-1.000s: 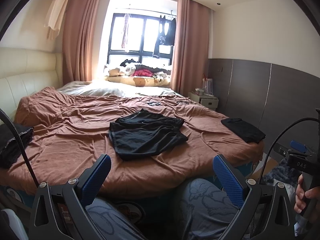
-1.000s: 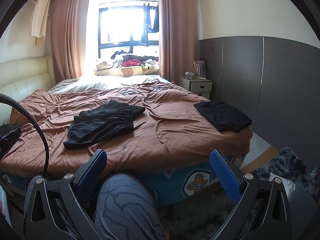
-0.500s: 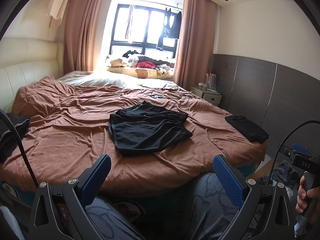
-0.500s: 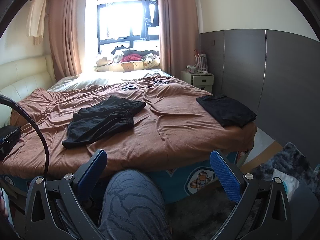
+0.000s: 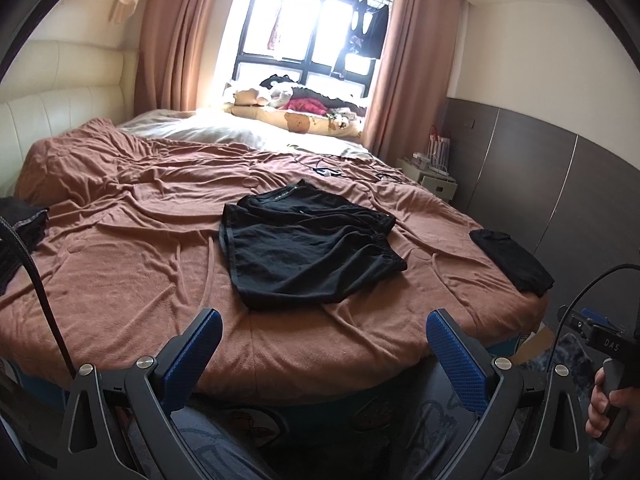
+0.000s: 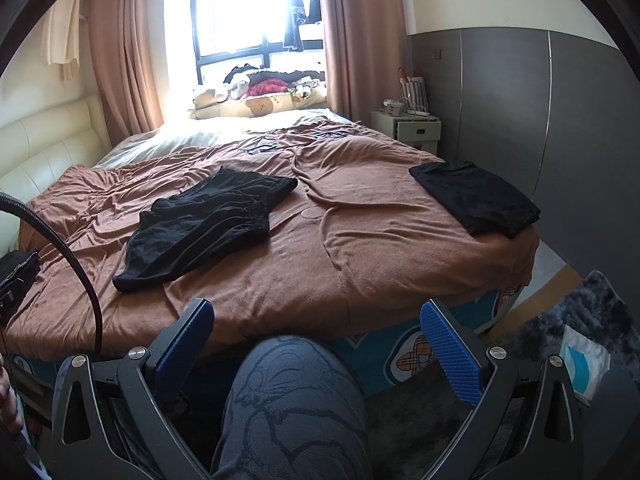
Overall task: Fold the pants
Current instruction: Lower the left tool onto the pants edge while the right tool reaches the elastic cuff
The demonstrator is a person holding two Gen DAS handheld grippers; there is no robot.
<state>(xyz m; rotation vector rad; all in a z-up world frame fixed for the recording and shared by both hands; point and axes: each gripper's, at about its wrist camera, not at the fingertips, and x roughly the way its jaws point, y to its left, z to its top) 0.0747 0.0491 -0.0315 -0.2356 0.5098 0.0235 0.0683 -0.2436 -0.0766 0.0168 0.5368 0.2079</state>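
Note:
A pair of black pants [image 5: 308,244] lies loosely spread on the brown blanket [image 5: 132,264] in the middle of the bed. It also shows in the right wrist view [image 6: 204,224], left of centre. My left gripper [image 5: 322,350] is open and empty, held off the near edge of the bed, well short of the pants. My right gripper [image 6: 318,342] is open and empty, held above my knee [image 6: 292,396] in front of the bed.
A folded black garment [image 6: 476,196] lies at the bed's right corner, also in the left wrist view [image 5: 512,260]. Dark clothes [image 5: 18,232] are piled at the left edge. A nightstand [image 6: 408,128] stands by the grey wall. A dark rug [image 6: 580,320] covers the floor at right.
Both grippers have risen and moved closer to the bed, so the pants look nearer and are seen more from above. Both stay open. The pants have not moved.

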